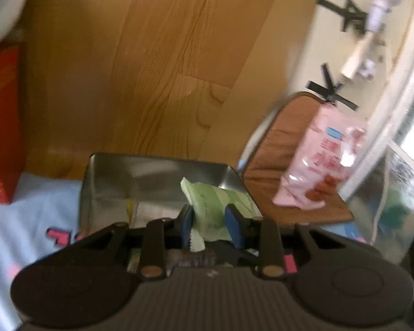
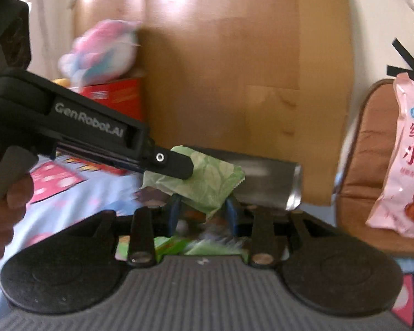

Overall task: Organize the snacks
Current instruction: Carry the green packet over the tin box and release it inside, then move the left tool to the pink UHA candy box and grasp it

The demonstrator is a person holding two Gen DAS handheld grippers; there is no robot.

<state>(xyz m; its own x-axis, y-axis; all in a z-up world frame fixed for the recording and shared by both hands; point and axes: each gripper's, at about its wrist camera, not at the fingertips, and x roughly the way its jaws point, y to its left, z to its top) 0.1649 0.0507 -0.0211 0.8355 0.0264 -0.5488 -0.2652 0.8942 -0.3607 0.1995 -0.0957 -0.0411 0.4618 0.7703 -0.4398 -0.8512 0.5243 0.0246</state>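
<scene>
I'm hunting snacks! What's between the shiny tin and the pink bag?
Only the brown cushion that the pink bag lies on; the left wrist view shows it.

A bed covered by a light blue sheet (image 1: 33, 207) with pink printed shapes is seen below. A metal tin (image 1: 151, 176) is set on the sheet near the bed's far edge, against a wooden headboard (image 1: 151, 69). A red box (image 2: 116, 96) is placed toward the far left corner. A brown cushion (image 1: 284, 149) is laid by the right edge, just beside the tin, and a pink snack bag (image 2: 411, 151) is propped on it.
</scene>
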